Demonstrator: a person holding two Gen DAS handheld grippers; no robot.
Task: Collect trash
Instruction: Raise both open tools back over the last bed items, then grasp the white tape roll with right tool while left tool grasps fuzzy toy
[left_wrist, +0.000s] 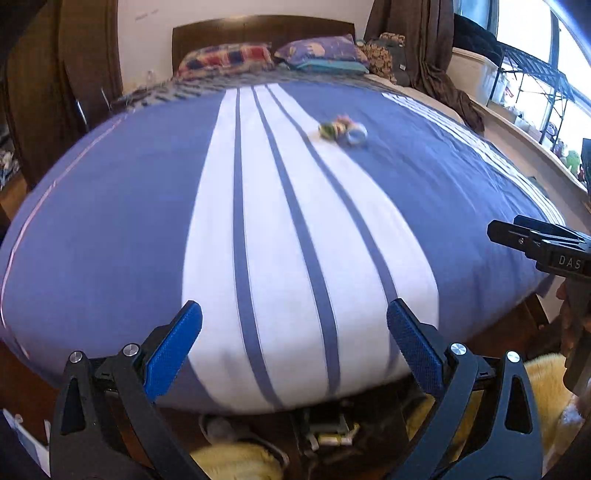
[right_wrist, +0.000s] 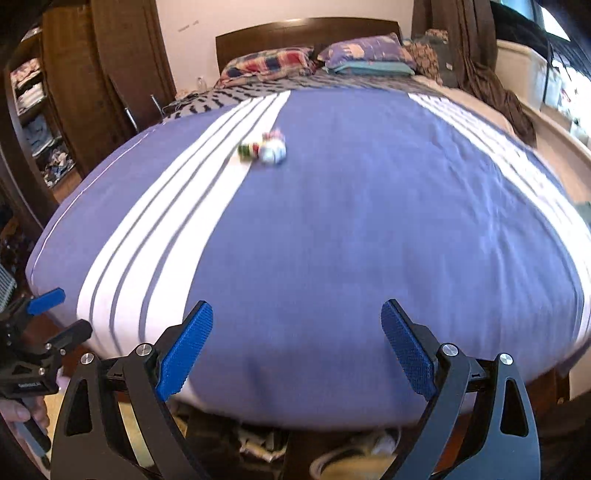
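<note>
A small heap of crumpled trash (left_wrist: 342, 130) lies far up the bed on the blue and white striped cover (left_wrist: 110, 206); it looks like wrappers and a pale round piece, blurred. In the right wrist view the same trash (right_wrist: 264, 147) sits beside the white stripes of the cover (right_wrist: 369, 221). My left gripper (left_wrist: 294, 314) hangs open over the foot of the bed, nothing between its blue pads. My right gripper (right_wrist: 297, 314) is also open and empty, well short of the trash. Each gripper shows at the other view's edge: the right one (left_wrist: 535, 243), the left one (right_wrist: 48, 314).
Pillows (left_wrist: 266, 55) and a wooden headboard (left_wrist: 258, 29) stand at the far end. A dark wardrobe (right_wrist: 74, 92) is on the left, a window ledge (left_wrist: 535, 155) with clutter on the right. Shoes and a yellow rug (left_wrist: 236, 461) lie on the floor below the bed's foot.
</note>
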